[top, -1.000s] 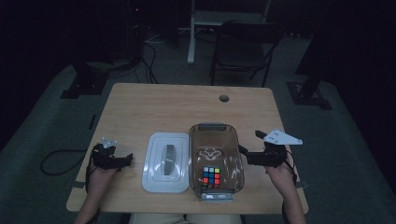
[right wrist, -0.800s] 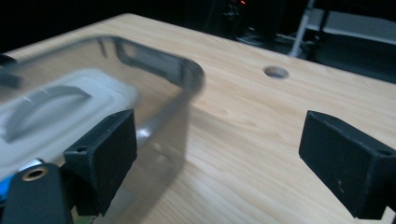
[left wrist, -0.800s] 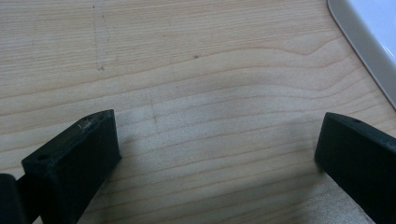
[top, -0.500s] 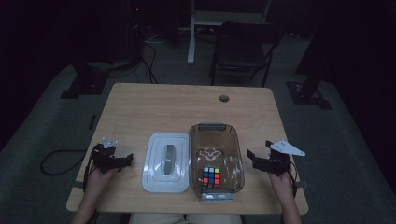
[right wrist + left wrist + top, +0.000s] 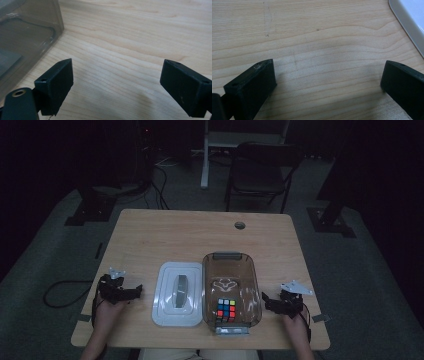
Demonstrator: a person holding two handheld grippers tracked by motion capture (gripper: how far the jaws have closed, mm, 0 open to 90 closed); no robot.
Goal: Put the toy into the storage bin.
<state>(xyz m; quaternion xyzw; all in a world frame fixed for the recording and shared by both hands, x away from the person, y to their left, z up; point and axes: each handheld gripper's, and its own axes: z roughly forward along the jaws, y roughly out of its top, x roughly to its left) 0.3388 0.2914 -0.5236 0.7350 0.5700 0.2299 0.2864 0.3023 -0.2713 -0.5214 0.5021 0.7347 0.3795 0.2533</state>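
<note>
The brown see-through box [image 5: 230, 287] is sitting open near the front edge of the wooden worktop [image 5: 200, 232], and a colour cube [image 5: 226, 310] is lying inside it at the near end, red, blue, green and yellow squares facing up. The far part of the box floor is showing a pale squiggle, too faint to read. Just to the box's left, the white lid [image 5: 177, 293] is lying flat on the worktop, its long edge running right alongside the box wall, with a grey handle bar down its middle.

The left tool [image 5: 137, 290] is resting on the worktop left of the lid, near it but apart; in the left gripper view its jaws are standing wide apart over bare wood, with the lid's white rim [image 5: 409, 22] cutting the upper right corner.

The right tool [image 5: 265, 300] is lying just right of the box, tips pointing at its wall. In the right gripper view its jaws are also gaping wide with nothing between them, and the box's brown wall [image 5: 30, 30] is rising at the upper left.
</note>
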